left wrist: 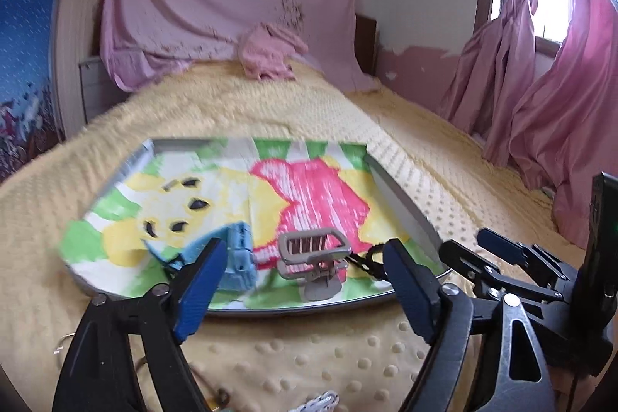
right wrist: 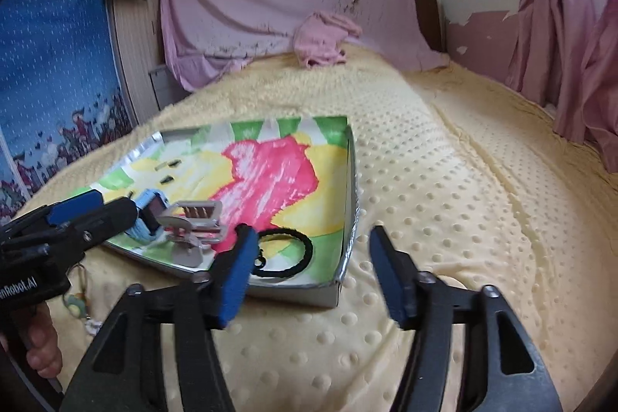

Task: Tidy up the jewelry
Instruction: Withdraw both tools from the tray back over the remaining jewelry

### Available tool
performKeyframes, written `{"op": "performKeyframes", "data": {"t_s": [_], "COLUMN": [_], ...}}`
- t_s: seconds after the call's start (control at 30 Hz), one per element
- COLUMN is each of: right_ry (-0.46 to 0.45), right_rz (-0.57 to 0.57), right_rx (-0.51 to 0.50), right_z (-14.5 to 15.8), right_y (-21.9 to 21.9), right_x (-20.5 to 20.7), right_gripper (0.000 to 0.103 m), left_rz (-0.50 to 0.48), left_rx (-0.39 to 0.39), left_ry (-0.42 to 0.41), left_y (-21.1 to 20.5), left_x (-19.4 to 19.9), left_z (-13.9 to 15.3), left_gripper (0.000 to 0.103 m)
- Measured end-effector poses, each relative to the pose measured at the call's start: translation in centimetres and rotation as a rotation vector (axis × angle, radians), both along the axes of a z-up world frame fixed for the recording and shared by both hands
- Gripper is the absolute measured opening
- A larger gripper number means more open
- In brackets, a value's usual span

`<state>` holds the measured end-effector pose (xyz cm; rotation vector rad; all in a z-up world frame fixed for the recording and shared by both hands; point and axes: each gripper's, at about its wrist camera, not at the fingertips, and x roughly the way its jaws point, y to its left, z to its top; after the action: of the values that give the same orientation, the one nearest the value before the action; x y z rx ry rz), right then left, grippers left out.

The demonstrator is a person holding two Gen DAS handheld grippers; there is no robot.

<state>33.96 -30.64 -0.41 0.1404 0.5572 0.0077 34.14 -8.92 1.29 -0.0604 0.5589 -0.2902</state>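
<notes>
Risk first: loose small pieces lie on the yellow bed blanket (left wrist: 309, 346) on the near side of the tray (right wrist: 349, 180), partly under the left gripper (left wrist: 305, 280); a white beaded piece (left wrist: 322, 401) and a ring-like bit (left wrist: 63, 342) show at the bottom edge of the left wrist view, and a small charm (right wrist: 77, 304) shows in the right wrist view. Judged likely failures: a low sweep could snag or bury them in the soft nubbed blanket, and pressing on the tray's near rim could tip it on the bedding. Left gripper: jaws spread wide, empty, held low over the tray's near rim, framing the blue watch (left wrist: 239, 257) and grey hair clip (left wrist: 313, 257), which lie just inside that rim, close together. Right gripper (right wrist: 309, 273): jaws also spread, empty, poised over the tray's near right corner, its left finger above the black bracelet (right wrist: 286, 253), which lies flat in that corner, beside the clip. Far half of the tray holds nothing but its coloured drawing.
</notes>
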Motion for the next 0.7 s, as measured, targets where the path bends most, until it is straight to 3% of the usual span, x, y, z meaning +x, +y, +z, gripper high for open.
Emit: {"op": "performKeyframes", "data": {"t_s": [0.1, 0.2, 0.4, 0.7], "right_ry": [-0.056, -0.109, -0.184, -0.246], "right_rz": [0.002, 0.013, 0.019, 0.026], "right_rx": [0.017, 0.047, 0.07, 0.049], "right_z": [1.2, 2.3, 3.7, 4.9], "right_y": [0.2, 0.7, 2.3, 5.3], "right_x": [-2.2, -4.5, -8.8, -15.2], "right_gripper": [0.084, 0.1, 0.102, 0.102], "left_rz": [0.053, 0.097, 0.185, 0.246], "left_rx": [-0.003, -0.021, 0.003, 0.06], "left_ry": [-0.065, -0.129, -0.185, -0.202], "left_y": [1.1, 2.8, 6.0, 9.3], "left_x": [-2.1, -4.7, -9.8, -16.1], "left_z": [1.0, 1.9, 2.5, 2.3], "left_gripper": [0.103, 0.103, 0.103, 0.103]}}
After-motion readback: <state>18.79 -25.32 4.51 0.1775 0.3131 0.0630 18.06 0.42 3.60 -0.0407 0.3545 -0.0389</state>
